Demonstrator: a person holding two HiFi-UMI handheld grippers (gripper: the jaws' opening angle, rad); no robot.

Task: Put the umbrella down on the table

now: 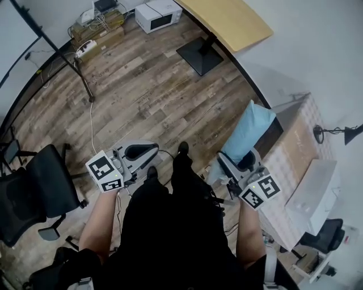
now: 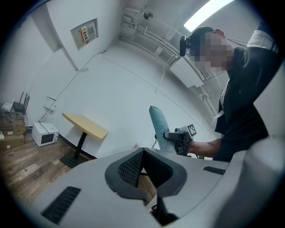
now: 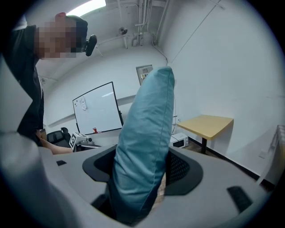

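Note:
A light blue folded umbrella (image 1: 249, 127) stands up out of my right gripper (image 1: 243, 162), which is shut on its lower part. In the right gripper view the umbrella (image 3: 147, 133) fills the space between the jaws of that gripper (image 3: 147, 176) and rises to the top of the picture. My left gripper (image 1: 142, 152) is held beside the person's left knee, shut and with nothing in it; its pads meet at the tips (image 2: 141, 156). From the left gripper view the umbrella (image 2: 159, 127) and right gripper (image 2: 180, 138) show across the body. The cloth-covered table (image 1: 295, 147) lies just right of the umbrella.
On the table sit a white box (image 1: 315, 187) and a black desk lamp (image 1: 334, 131). A black office chair (image 1: 34, 192) stands at the left. A yellow-topped table (image 1: 227, 20), a microwave (image 1: 159, 14) and a stand pole (image 1: 79, 73) are farther off on the wooden floor.

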